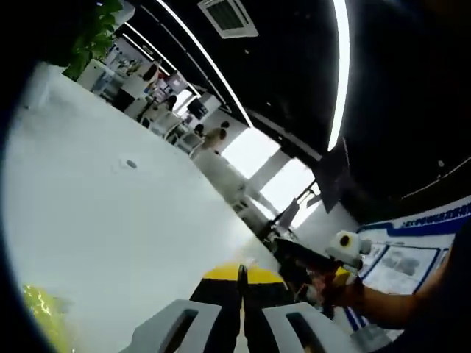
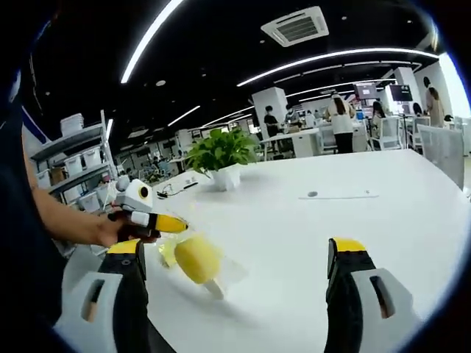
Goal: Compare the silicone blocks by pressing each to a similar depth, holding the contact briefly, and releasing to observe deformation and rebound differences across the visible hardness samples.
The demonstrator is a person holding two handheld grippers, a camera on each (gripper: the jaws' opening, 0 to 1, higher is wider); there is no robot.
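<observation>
A rounded yellow silicone block [image 2: 197, 259] lies on a clear plastic sheet on the white table [image 2: 309, 220], between my right gripper's jaws and nearer the left one. My right gripper [image 2: 237, 250] stands open, jaws wide apart and nothing between them. My left gripper [image 2: 179, 223], held in a hand, comes in from the left with its yellow tips together just above and left of the block. In the left gripper view my left gripper [image 1: 241, 273] is shut on nothing over the table [image 1: 118, 220]. A yellow blur [image 1: 37, 309] shows bottom left. The right gripper [image 1: 298, 255] sits at right.
A potted plant [image 2: 221, 154] stands at the table's far side, and a small round cap [image 2: 312, 194] sits in the tabletop. Shelves [image 2: 73, 158] rise at left. Desks and people fill the background [image 2: 342, 121]. A poster board [image 1: 412, 254] stands beyond the table edge.
</observation>
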